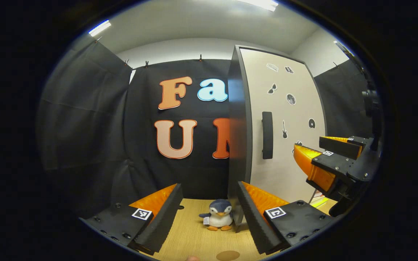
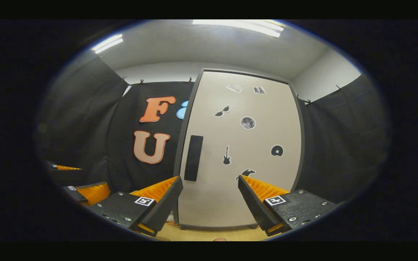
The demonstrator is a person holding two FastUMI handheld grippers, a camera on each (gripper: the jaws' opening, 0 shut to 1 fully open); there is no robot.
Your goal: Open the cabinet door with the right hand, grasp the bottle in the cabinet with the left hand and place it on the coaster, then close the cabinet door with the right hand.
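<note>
A tall cabinet with a white door [image 2: 245, 152] stands on the wooden table, and the door is shut, hiding the inside. Its dark vertical handle [image 2: 193, 157] is on the door's left side. My right gripper [image 2: 209, 203] is open just in front of the door, a little right of the handle. In the left gripper view the same cabinet [image 1: 285, 119] is seen from its left edge, with the handle [image 1: 267, 135] and the open right gripper [image 1: 308, 144] beside it. My left gripper [image 1: 209, 214] is open and empty over the table. A round brown coaster [image 1: 228, 255] lies near the front edge.
A small penguin plush [image 1: 219, 215] sits on the wooden table [image 1: 191, 235] at the cabinet's left front corner, between my left fingers. Black cloth walls close the booth at the back and sides. The left gripper [image 2: 82, 192] shows at the far left of the right gripper view.
</note>
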